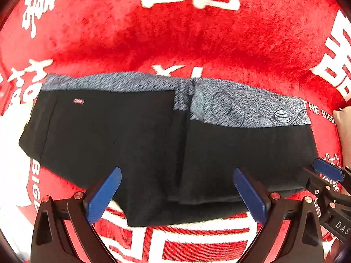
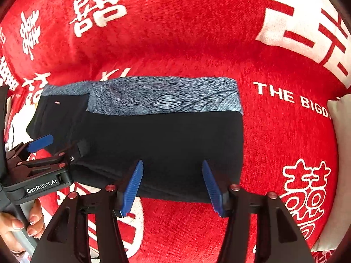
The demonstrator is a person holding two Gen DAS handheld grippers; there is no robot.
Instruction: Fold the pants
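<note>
Black pants (image 1: 140, 144) with a grey-blue patterned band (image 1: 241, 107) lie folded flat on a red cloth with white characters (image 1: 186, 35). They also show in the right wrist view (image 2: 166, 140), with the band (image 2: 162, 98) along the far edge. My left gripper (image 1: 177, 192) is open and empty, its blue fingers over the near edge of the pants. My right gripper (image 2: 172, 186) is open and empty over the near right part of the pants. Each gripper shows in the other's view: the right one (image 1: 326, 175) and the left one (image 2: 57, 146).
The red cloth (image 2: 186, 43) covers the whole surface around the pants. A beige object (image 2: 340, 118) lies at the right edge. A person's hand (image 2: 19, 225) holds the left gripper's handle at the lower left of the right wrist view.
</note>
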